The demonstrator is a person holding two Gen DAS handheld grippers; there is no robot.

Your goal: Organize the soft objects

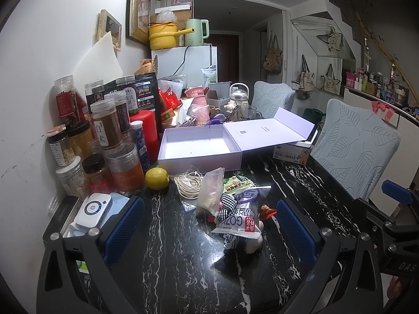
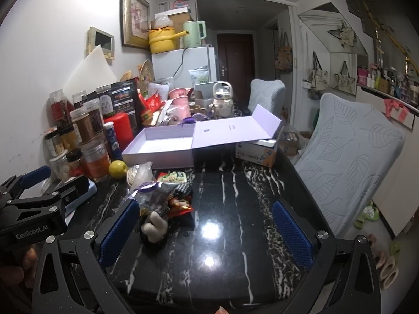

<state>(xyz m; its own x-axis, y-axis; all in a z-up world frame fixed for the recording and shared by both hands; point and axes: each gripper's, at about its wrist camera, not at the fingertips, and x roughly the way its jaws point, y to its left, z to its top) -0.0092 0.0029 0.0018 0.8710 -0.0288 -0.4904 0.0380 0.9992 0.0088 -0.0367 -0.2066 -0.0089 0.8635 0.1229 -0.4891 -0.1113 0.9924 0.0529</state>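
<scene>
A pile of soft packets lies on the black marble table (image 1: 170,261): a clear zip bag (image 1: 209,191), a purple-and-white snack bag (image 1: 243,214), a green packet (image 1: 235,183), a red wrapper (image 1: 267,212) and a plush toy in checked cloth (image 1: 230,238). An open, empty lavender box (image 1: 199,149) stands behind them. My left gripper (image 1: 209,227) is open, its fingers either side of the pile, just short of it. In the right wrist view my right gripper (image 2: 207,230) is open over bare table, with the pile (image 2: 162,198) and plush toy (image 2: 155,225) by its left finger. The lavender box (image 2: 159,149) lies beyond.
Jars and bottles (image 1: 104,141) crowd the left wall, with a lemon (image 1: 156,178), a coiled white cable (image 1: 187,184) and a white device (image 1: 94,209) nearby. A small carton (image 1: 290,154) props the box lid. Two covered chairs (image 2: 348,157) stand at the right edge.
</scene>
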